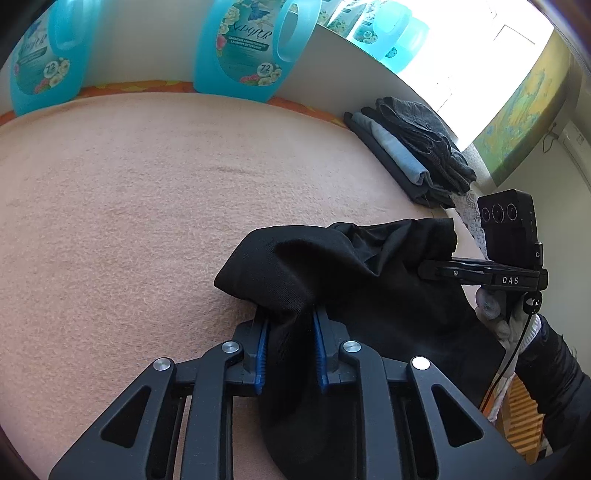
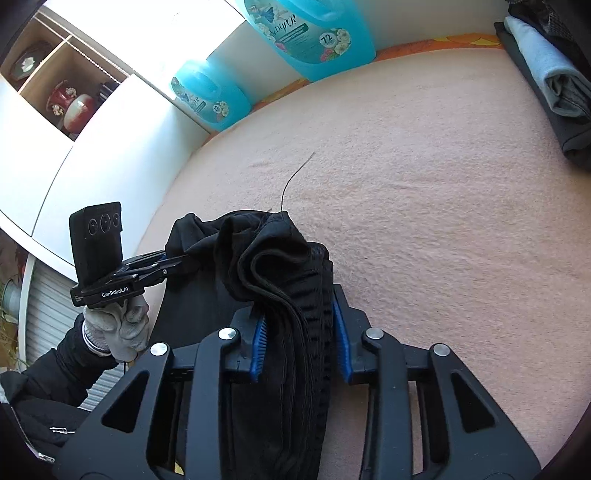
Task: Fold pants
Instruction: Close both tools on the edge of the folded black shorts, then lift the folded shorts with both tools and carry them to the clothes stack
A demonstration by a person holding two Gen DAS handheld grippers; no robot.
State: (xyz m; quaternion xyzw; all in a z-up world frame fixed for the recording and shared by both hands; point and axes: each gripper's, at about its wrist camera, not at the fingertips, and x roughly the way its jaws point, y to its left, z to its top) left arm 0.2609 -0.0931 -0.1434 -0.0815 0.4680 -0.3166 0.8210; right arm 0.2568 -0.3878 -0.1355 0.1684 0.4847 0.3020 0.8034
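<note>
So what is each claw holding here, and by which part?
Both grip the black pants. The left claw pinches a bunch of plain fabric; which part cannot be told. The right claw clamps the bunched ribbed waistband.

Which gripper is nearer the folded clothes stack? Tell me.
Right. The right gripper, clamping the black pants, sits just below the folded clothes stack; the left gripper grips the pants' far side.

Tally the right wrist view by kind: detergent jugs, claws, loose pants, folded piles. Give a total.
Blue detergent jugs: 2
Claws: 2, the left claw and the right claw
Black pants: 1
Folded pile: 1
Total: 6
</note>
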